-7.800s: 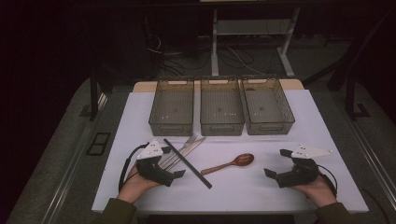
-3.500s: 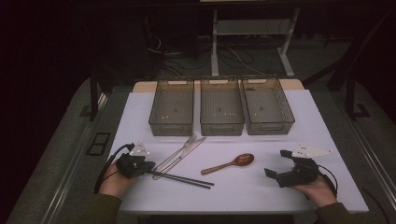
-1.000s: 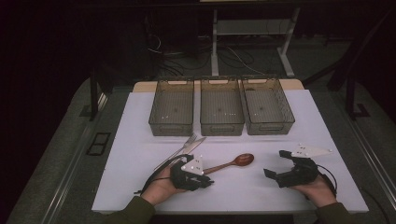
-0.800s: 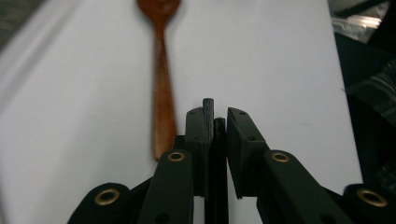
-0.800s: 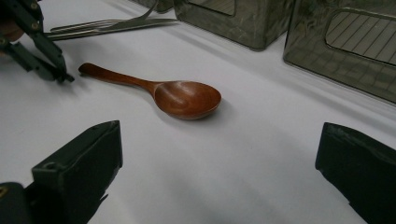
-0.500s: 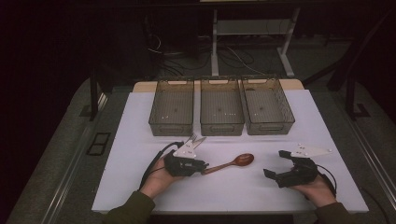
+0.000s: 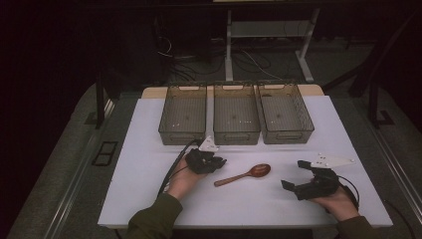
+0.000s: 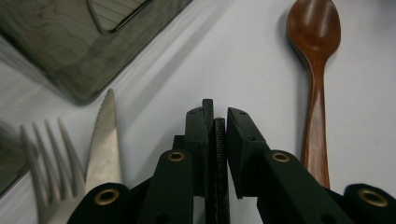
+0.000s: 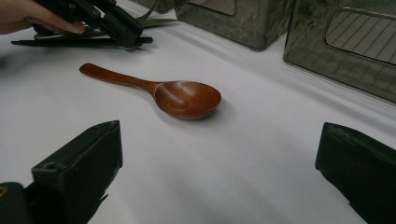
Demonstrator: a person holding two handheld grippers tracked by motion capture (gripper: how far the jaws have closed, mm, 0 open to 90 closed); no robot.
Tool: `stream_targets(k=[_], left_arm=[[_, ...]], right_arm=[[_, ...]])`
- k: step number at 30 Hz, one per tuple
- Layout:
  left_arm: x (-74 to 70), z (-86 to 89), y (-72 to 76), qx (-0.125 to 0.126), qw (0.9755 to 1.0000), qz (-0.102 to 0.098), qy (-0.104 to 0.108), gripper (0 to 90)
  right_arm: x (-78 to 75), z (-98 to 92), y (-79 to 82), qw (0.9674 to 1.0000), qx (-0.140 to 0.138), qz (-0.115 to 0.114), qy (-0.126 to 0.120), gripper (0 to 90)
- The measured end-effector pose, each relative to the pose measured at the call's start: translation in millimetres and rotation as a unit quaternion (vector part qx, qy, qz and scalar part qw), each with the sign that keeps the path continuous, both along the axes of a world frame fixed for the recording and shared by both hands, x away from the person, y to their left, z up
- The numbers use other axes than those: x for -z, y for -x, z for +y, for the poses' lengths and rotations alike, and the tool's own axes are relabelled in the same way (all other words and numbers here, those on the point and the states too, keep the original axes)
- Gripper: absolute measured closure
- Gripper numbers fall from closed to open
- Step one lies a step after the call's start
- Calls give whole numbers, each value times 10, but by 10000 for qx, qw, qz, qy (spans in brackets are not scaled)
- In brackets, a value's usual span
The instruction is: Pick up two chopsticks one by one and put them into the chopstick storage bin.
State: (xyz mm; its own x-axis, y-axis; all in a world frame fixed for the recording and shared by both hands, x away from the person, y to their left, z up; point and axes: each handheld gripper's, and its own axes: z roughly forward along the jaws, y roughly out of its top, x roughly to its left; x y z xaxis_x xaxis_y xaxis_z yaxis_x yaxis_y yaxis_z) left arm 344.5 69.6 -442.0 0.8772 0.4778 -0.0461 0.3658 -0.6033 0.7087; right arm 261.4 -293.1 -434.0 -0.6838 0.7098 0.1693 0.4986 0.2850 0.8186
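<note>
My left gripper is shut on a pair of thin black chopsticks, which stand upright between its pads in the left gripper view. It hovers just in front of the left and middle bins. A brown wooden spoon lies on the white table to its right, also seen as the spoon and the spoon. A metal fork and knife lie left of the jaws. The right gripper rests open near the table's front right, nothing between its jaws. The left gripper holds the chopsticks level.
Three smoky transparent bins stand side by side at the back of the table: left bin, middle bin, right bin. The white tabletop spreads around them. Dark floor and a desk frame lie beyond.
The left hand has carried the chopsticks away from the person, toward the bins. The right hand and the spoon have stayed put.
</note>
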Motion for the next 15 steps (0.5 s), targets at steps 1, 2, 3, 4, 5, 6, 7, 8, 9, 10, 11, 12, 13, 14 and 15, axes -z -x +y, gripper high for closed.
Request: stream_targets(k=[1, 2, 3, 4, 5, 6, 7, 8, 9, 10, 11, 12, 13, 14, 15], left_arm=[[6, -19, -8, -2, 10000, 10, -12, 776], [13, -35, -15, 9, 10000, 10, -25, 769], [17, -39, -19, 10, 10000, 4, -28, 767], [22, -41, -20, 7, 10000, 36, 6, 752], [22, -39, -21, -1, 10000, 48, 42, 730], [10, -29, -19, -10, 10000, 31, 64, 730], [-9, -11, -21, 0, 10000, 19, 63, 699], [-24, 1, -19, -15, 9999, 15, 102, 684], [-47, 22, -13, -44, 9999, 25, 161, 684], [-85, 59, -1, -62, 9998, 12, 214, 659], [-107, 81, 10, -86, 9996, 9, 262, 659], [-149, 128, 29, -119, 9995, -8, 305, 644], [-179, 170, 47, -148, 9993, -21, 349, 609], [-199, 204, 62, -165, 9992, -31, 375, 593], [-221, 249, 84, -178, 9990, -46, 403, 583]], right_arm=[[0, 0, 0, 10000, 0, 0, 0, 2], [-2, -5, 1, 10000, 2, 3, -8, 2], [-2, -7, 1, 10000, 3, 2, -14, 2], [-2, -9, 1, 10000, 3, 4, -14, 2], [-1, -12, 0, 10000, 3, -6, -12, 2], [-1, -12, 0, 10000, 3, -6, -12, 2], [-2, -14, 0, 10000, 3, -8, -16, 2], [-3, -14, 1, 10000, 5, -7, -14, 2], [-3, -14, 1, 10000, 5, -7, -14, 2], [-6, -15, 4, 10000, 1, 0, -22, 2], [-6, -15, 4, 10000, 1, 0, -22, 2], [-7, -15, 5, 10000, -3, 2, -26, 2], [-6, -17, 4, 10000, 6, 3, -24, 2], [-6, -17, 3, 10000, 7, 1, -23, 2], [-6, -17, 3, 10000, 7, 1, -24, 2]])
